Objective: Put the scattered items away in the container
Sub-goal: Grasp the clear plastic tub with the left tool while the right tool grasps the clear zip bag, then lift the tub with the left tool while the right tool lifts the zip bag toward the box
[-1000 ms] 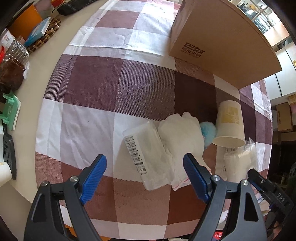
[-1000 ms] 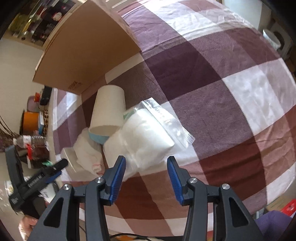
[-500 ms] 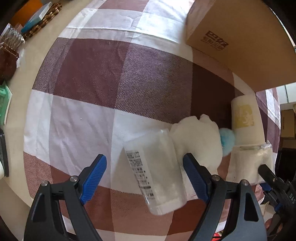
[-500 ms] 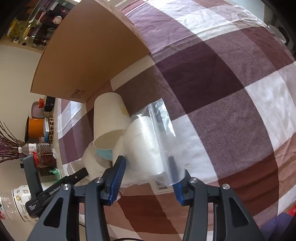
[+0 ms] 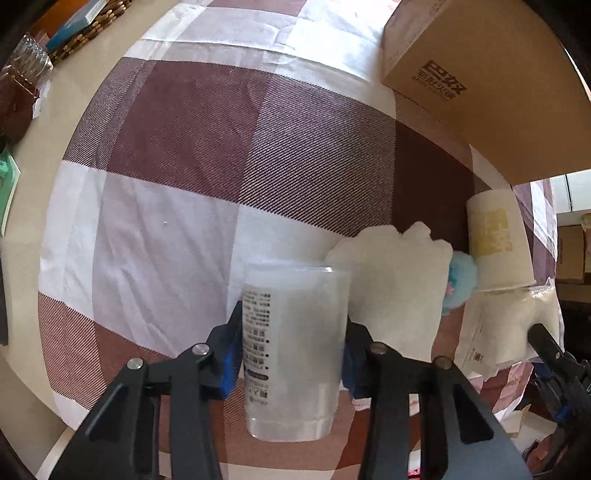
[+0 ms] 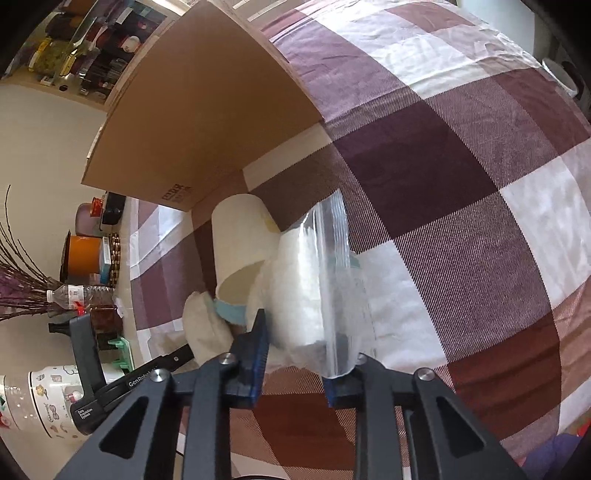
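Note:
My left gripper [image 5: 291, 343] points down at the checked cloth; its jaws are closing and the blue pads press the sides of a clear labelled packet [image 5: 306, 302] with white contents. My right gripper [image 6: 295, 362] is shut on a clear zip bag [image 6: 314, 280] of white material, also seen in the left wrist view as the zip bag [image 5: 502, 325]. Between them lie a white cloth [image 5: 391, 273], a blue fluffy ball [image 5: 460, 280] and a paper cup [image 5: 495, 243] on its side. The cardboard box [image 5: 480, 85] stands behind, its inside hidden.
The checked tablecloth [image 5: 184, 147] covers most of the table. Along the table's left edge stand a water bottle [image 6: 85, 295], an orange pot [image 6: 83, 251], a beaded mat [image 5: 88, 33] and a green holder [image 6: 122, 354]. A patterned jar [image 6: 44, 398] is near the left gripper's body.
The left gripper came down over the labelled packet and its jaws closed from wide apart onto it. The right gripper's jaws closed on the zip bag, which now stands up between the pads.

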`<state>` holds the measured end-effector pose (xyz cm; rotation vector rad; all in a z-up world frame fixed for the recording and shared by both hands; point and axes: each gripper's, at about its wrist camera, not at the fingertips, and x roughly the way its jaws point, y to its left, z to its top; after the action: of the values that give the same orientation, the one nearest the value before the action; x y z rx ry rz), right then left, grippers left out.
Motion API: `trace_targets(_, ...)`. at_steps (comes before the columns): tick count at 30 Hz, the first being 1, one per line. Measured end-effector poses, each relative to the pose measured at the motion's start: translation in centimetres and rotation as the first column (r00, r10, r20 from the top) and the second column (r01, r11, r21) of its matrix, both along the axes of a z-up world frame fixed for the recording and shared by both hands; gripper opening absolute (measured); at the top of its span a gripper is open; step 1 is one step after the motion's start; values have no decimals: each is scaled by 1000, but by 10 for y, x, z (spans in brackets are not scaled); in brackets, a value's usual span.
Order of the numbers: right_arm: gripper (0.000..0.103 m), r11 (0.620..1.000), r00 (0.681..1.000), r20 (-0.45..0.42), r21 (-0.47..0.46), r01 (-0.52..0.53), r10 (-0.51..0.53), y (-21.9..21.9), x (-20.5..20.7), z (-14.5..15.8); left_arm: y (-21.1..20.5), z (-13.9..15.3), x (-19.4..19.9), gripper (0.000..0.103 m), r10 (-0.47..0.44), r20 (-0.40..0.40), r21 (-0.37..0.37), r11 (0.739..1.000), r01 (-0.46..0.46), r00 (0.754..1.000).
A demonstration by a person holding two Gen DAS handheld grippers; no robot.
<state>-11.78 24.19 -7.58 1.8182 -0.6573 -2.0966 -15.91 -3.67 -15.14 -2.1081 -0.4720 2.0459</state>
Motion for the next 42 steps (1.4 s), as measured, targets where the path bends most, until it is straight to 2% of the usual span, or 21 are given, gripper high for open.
trace_targets(13, 24, 996, 994, -71, 37, -78, 81, -10, 23, 25, 1, 29, 18, 41, -19, -67, -20, 1000, 18, 998)
trace_targets(17, 24, 994, 992, -79, 42, -97, 100, -13, 33, 29, 4, 37, 25, 41, 2, -84, -37, 999, -5, 996)
trace_targets(28, 24, 982, 982, -57, 79, -174, 179, -17, 68, 28, 25, 50, 50, 41, -19, -125, -77, 997, 9, 992)
trace_targets(34, 24, 971, 973, -68, 115, -211, 219, -20, 87, 34, 28, 77, 56, 41, -58, -176, -90, 995, 42, 983)
trace_targets(42, 24, 962, 958, -151, 162, -220, 244, -21, 97, 63, 46, 120, 67, 41, -122, -261, -90, 991, 102, 958)
